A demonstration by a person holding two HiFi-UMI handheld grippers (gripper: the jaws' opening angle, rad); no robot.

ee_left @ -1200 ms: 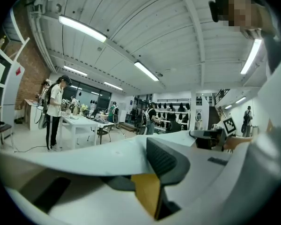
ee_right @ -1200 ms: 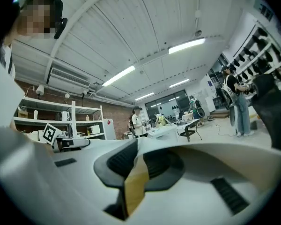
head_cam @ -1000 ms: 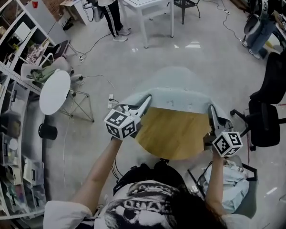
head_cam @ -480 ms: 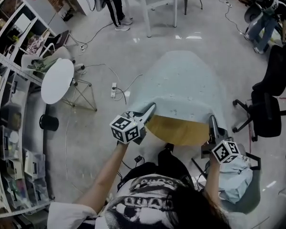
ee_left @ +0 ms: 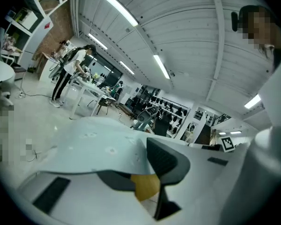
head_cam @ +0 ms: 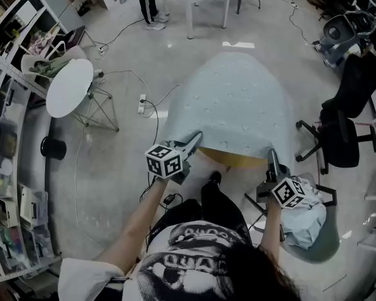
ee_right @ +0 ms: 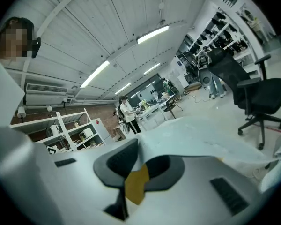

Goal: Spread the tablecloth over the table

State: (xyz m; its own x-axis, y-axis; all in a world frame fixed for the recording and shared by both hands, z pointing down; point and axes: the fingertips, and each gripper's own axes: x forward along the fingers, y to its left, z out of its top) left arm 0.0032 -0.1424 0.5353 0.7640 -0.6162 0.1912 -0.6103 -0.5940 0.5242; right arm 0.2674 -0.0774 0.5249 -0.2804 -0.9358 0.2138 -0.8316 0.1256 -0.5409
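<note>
A pale blue tablecloth [head_cam: 238, 99] lies over the round wooden table, leaving only a thin strip of wood [head_cam: 241, 160] bare at the near edge. My left gripper [head_cam: 196, 138] is shut on the cloth's near-left edge. My right gripper [head_cam: 272, 155] is shut on the near-right edge. In the left gripper view the cloth [ee_left: 93, 142] runs between the dark pads of the left gripper [ee_left: 145, 170], with wood [ee_left: 145, 186] showing below. In the right gripper view the cloth [ee_right: 201, 135] passes between the pads of the right gripper [ee_right: 139, 165] in the same way.
A black office chair [head_cam: 341, 130] stands right of the table. A small round white table [head_cam: 69, 86] and shelves [head_cam: 9, 168] are to the left. A power strip with cables [head_cam: 141, 104] lies on the floor. A bag with pale fabric [head_cam: 304, 215] sits near my right. A person [head_cam: 147, 2] stands far back.
Both grippers have drawn the cloth's near edge toward me and downward. The wooden top, half bare a second ago, is now almost wholly covered.
</note>
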